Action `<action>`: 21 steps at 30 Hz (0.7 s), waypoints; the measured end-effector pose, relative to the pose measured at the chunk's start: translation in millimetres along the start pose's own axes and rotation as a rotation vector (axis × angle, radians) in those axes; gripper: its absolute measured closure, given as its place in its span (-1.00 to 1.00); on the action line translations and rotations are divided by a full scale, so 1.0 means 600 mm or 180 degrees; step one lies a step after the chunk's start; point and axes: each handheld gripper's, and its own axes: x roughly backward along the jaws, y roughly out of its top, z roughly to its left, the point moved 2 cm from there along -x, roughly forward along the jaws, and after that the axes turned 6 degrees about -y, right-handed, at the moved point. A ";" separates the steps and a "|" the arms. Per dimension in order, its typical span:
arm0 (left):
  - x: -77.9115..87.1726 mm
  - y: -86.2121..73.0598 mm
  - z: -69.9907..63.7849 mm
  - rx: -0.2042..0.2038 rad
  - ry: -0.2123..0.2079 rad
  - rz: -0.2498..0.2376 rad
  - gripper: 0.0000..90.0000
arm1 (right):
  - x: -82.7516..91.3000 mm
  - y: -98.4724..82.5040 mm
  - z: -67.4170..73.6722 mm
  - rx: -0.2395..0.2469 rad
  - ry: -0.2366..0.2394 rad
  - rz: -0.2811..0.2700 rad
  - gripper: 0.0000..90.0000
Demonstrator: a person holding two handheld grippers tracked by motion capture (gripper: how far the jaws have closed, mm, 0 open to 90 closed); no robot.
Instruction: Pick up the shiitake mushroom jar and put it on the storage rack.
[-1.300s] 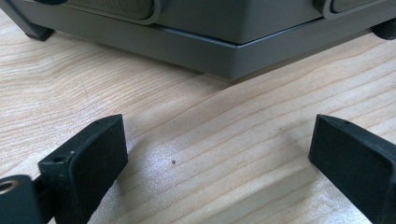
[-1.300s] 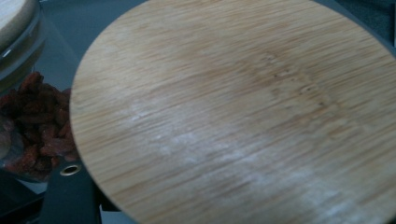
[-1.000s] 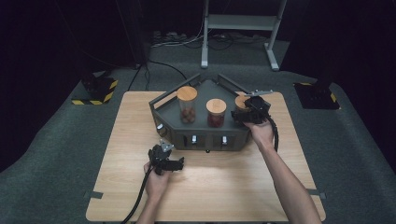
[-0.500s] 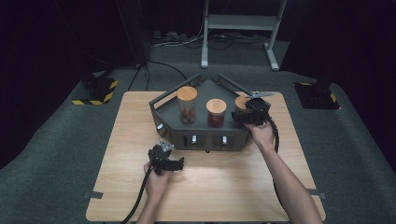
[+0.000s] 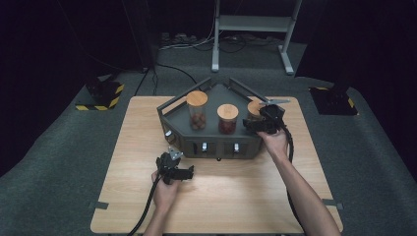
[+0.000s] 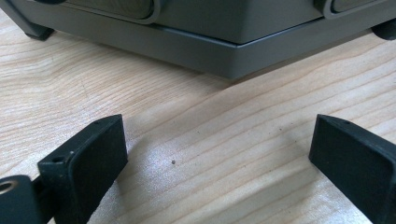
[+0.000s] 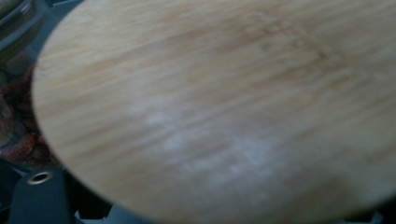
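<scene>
Three round wooden-lidded glass jars (image 5: 227, 118) in grey angular tray (image 5: 169, 122), left tongs (image 5: 173, 166) spread, right tongs (image 5: 256, 124) just opening, grip unclear.

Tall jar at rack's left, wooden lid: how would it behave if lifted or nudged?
The tall jar looks like clear glass, so probably rigid, smooth and breakable. Tallest of the three in the rack, it likely tips most readily. Only partly filled, so perhaps moderately light; its wooden lid might lift off.
</scene>
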 end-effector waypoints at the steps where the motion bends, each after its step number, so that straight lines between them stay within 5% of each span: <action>1: 0.000 0.000 0.000 0.0005 0.0000 -0.0004 -0.91 | 0.000 -0.001 -0.001 -0.0023 0.0011 -0.0007 -0.74; 21: -0.001 0.000 0.000 0.0011 0.0003 -0.0010 -0.91 | 0.027 -0.018 -0.007 -0.0076 0.0131 -0.0204 -0.79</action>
